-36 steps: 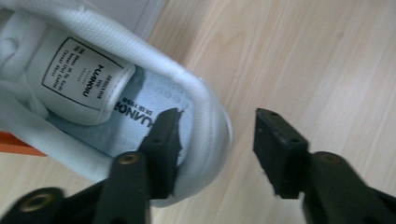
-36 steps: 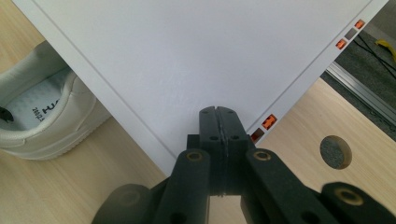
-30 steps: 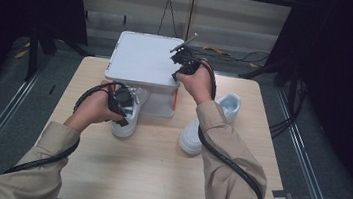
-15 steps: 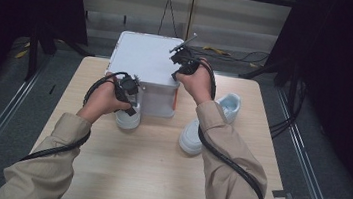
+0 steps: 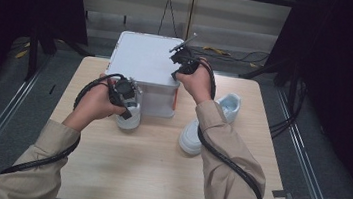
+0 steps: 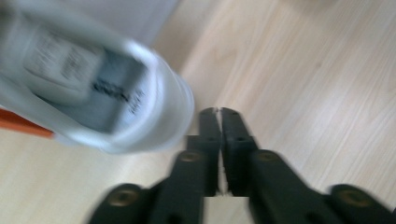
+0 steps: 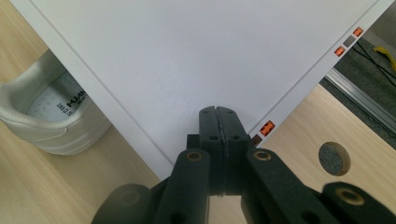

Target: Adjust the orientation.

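A white shoebox [image 5: 143,60] stands at the back middle of the table, its lid on. One white shoe [image 5: 129,118] sits against the box's front left corner, with my left gripper [image 5: 127,90] just above its heel. In the left gripper view the jaws [image 6: 218,112] are shut and hold nothing, and the shoe's opening [image 6: 93,88] is blurred at upper left. My right gripper [image 5: 181,62] hovers over the lid's right edge. Its jaws [image 7: 219,112] are shut over the white lid [image 7: 187,60]. A second white shoe [image 5: 206,125] lies right of the box.
The wooden table [image 5: 145,176] has bare room in its front half. In the right gripper view a round hole [image 7: 334,158] in the tabletop lies beyond the box corner, and the first shoe [image 7: 56,116] pokes out beside the box. Cables run on the floor behind.
My left gripper has lifted off the shoe's heel and moved slightly toward the box. The right gripper has stayed over the lid.
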